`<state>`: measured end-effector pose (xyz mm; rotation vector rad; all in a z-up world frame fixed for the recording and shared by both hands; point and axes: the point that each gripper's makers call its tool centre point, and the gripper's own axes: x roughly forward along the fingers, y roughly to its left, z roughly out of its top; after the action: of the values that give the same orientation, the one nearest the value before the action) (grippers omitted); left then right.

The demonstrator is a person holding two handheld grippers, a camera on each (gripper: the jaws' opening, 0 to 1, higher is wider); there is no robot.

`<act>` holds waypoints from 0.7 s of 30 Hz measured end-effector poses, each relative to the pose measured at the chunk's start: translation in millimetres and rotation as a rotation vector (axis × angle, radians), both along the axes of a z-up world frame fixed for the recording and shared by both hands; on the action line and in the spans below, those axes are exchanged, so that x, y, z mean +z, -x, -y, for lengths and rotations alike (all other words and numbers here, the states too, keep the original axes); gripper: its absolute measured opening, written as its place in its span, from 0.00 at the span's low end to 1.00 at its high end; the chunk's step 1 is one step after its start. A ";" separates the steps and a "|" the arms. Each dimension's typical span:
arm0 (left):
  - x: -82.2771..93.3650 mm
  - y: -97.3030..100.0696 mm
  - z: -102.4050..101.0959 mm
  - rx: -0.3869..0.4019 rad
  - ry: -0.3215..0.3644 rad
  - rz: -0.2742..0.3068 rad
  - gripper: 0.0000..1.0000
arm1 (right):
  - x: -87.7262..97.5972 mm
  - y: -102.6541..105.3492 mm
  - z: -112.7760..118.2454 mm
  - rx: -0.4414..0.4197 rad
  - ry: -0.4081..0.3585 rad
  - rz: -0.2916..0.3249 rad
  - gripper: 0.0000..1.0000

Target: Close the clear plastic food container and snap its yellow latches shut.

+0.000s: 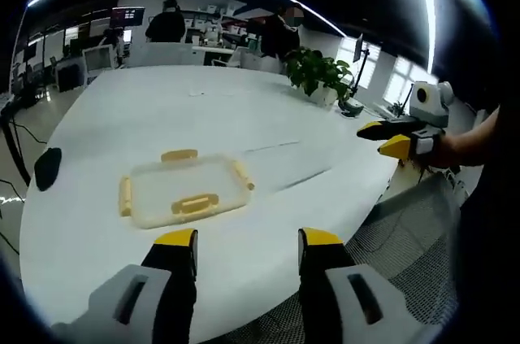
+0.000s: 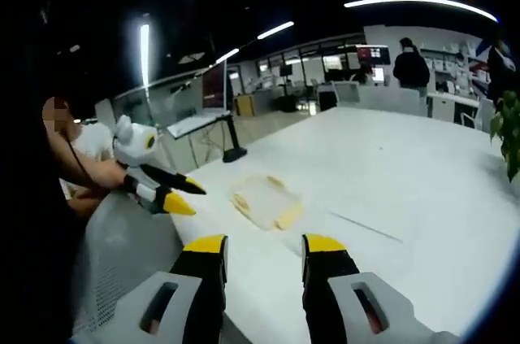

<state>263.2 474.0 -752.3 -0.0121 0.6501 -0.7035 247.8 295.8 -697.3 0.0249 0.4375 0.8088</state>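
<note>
A clear plastic food container (image 1: 183,189) lies flat on the white table (image 1: 162,100), with yellow latches (image 1: 195,204) on its sides that look folded outward. Its lid appears to rest on it. My left gripper (image 1: 248,242) hovers open just short of the container, nothing between its yellow tips. My right gripper (image 1: 383,137) comes in from the right, held off the table's edge. In the right gripper view the container (image 2: 264,202) sits ahead of my open right gripper (image 2: 265,246), and the left gripper (image 2: 180,194) reaches in from the left, its tips apart.
A potted plant (image 1: 318,74) stands at the table's far side. A black object (image 1: 47,167) lies near the left rim. A grey mesh chair back (image 1: 406,234) is at the near edge. A monitor on a stand (image 2: 219,92) stands beyond. People are at distant desks.
</note>
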 end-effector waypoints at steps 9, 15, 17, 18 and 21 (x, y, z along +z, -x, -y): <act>16.0 -18.1 6.2 -0.008 0.027 0.036 0.50 | 3.9 -4.3 -7.3 -0.020 -0.026 0.010 0.36; 16.4 -19.6 6.7 -0.017 0.037 0.022 0.50 | 4.0 -9.4 -8.2 -0.023 -0.030 0.003 0.36; 18.6 -21.6 6.5 -0.005 0.073 0.006 0.50 | 4.0 -11.5 -10.4 -0.023 -0.030 0.002 0.36; 18.4 -22.3 5.8 -0.007 0.069 0.009 0.50 | 3.4 -11.9 -12.0 -0.019 -0.028 0.000 0.36; 16.6 -24.3 3.7 -0.017 0.054 0.006 0.50 | 3.2 -13.6 -16.2 -0.006 -0.020 0.001 0.36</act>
<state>287.5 470.3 -735.7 -0.0540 0.6256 -0.7370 261.3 312.0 -694.1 0.0444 0.4277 0.8069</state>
